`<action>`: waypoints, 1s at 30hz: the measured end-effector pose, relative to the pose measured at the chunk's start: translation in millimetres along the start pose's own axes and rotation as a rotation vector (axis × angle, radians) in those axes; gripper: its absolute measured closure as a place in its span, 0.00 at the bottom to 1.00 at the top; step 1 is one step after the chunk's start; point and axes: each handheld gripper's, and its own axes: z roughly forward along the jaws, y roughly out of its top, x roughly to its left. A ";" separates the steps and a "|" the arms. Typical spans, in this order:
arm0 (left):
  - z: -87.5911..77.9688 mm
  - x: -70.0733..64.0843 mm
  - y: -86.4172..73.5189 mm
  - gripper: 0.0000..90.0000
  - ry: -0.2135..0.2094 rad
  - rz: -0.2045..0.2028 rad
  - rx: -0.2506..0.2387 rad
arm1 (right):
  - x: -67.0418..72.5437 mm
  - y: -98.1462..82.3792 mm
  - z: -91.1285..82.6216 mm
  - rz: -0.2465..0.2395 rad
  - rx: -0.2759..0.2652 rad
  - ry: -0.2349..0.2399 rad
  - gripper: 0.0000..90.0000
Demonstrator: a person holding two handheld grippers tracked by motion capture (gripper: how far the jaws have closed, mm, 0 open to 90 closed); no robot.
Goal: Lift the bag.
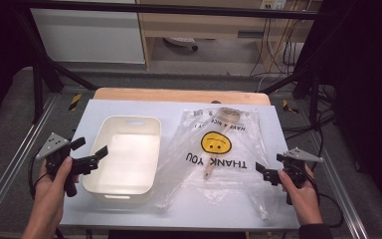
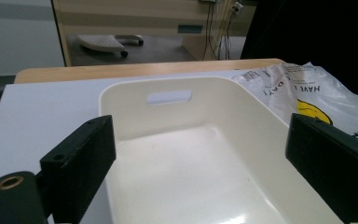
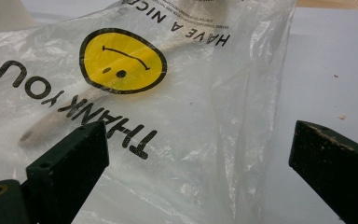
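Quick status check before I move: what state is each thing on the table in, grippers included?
Left gripper: open, holding nothing, over the bin's left rim.
Right gripper: open, holding nothing, beside the bag's right edge.
White bin: upright, empty.
Plastic bag: lying flat and crumpled, print upside down from the high view.
Wooden utensil: inside the bag, lying flat.

lab: black frame rig (image 1: 40,69), trailing cables (image 1: 278,45)
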 end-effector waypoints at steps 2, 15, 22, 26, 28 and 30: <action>-3.7 3.9 -3.0 0.09 0.004 -0.003 -0.011 | -1.5 -0.9 -1.0 -0.001 -0.001 0.000 0.06; -22.3 30.7 -25.7 0.09 0.035 -0.047 -0.038 | -10.7 -7.1 -4.1 0.028 -0.005 -0.005 0.07; -28.8 44.8 -39.1 0.09 0.073 -0.062 -0.026 | -13.4 -10.3 -3.2 0.028 0.001 -0.010 0.07; -28.4 51.0 -49.8 0.09 0.096 -0.051 -0.004 | -15.3 -12.7 -2.4 0.035 0.005 -0.014 0.07; -26.7 53.0 -56.3 0.09 0.107 -0.041 0.014 | -16.1 -14.4 -1.7 0.041 0.009 -0.015 0.07; -25.9 54.4 -60.3 0.09 0.108 -0.038 0.022 | -17.0 -16.2 -0.9 0.044 0.015 -0.019 0.07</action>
